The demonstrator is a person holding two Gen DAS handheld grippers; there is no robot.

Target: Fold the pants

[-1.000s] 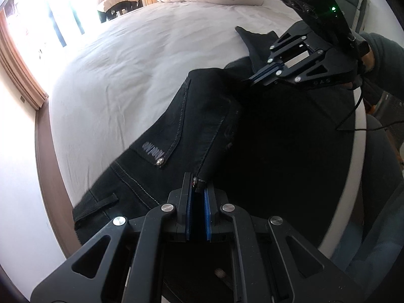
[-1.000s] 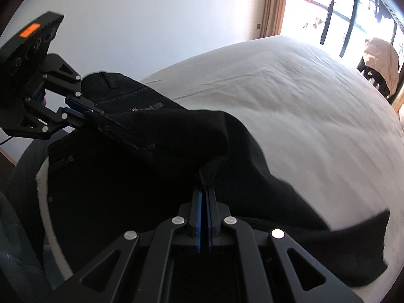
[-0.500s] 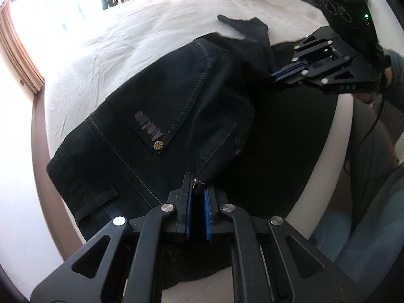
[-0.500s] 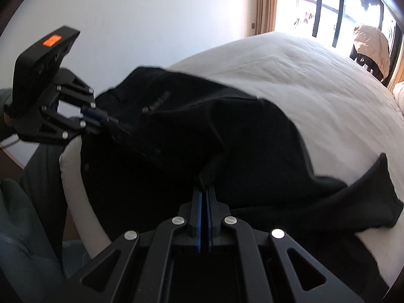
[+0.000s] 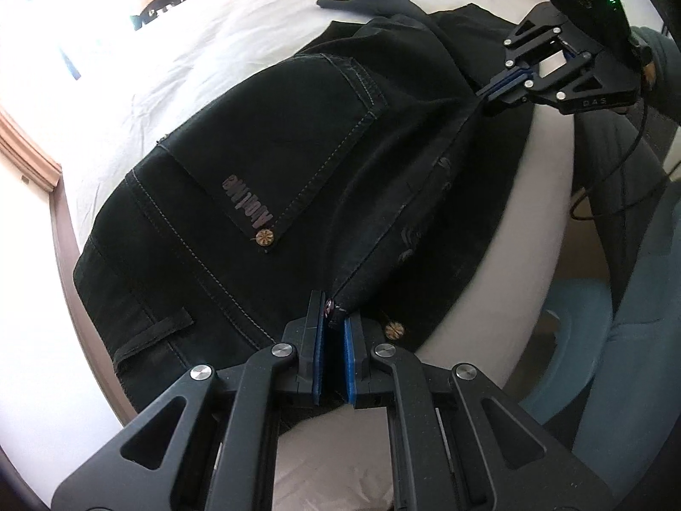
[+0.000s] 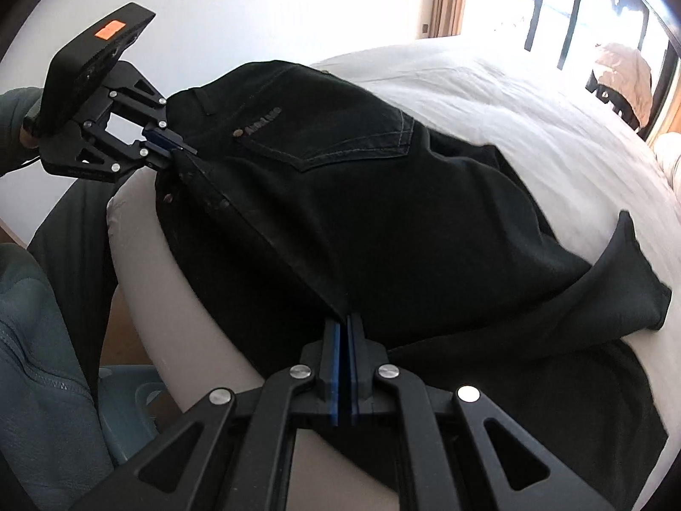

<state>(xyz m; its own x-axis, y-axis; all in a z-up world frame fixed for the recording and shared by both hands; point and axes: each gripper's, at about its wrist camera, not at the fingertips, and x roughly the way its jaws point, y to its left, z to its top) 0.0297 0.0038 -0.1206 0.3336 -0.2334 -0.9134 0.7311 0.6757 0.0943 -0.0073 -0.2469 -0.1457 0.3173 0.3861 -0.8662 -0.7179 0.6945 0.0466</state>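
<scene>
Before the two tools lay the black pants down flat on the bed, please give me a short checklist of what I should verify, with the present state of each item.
1. Left tool shut on the pants near the waist: ok.
2. Right tool shut on the folded edge: ok.
3. Edge between the two tools pulled straight: ok.
4. Back pocket facing up, lying smooth: ok.
5. Leg end flat on the bed: not ok, it sticks up, crumpled.
6. Lower layer aligned under the upper one: cannot tell, it is hidden.
</scene>
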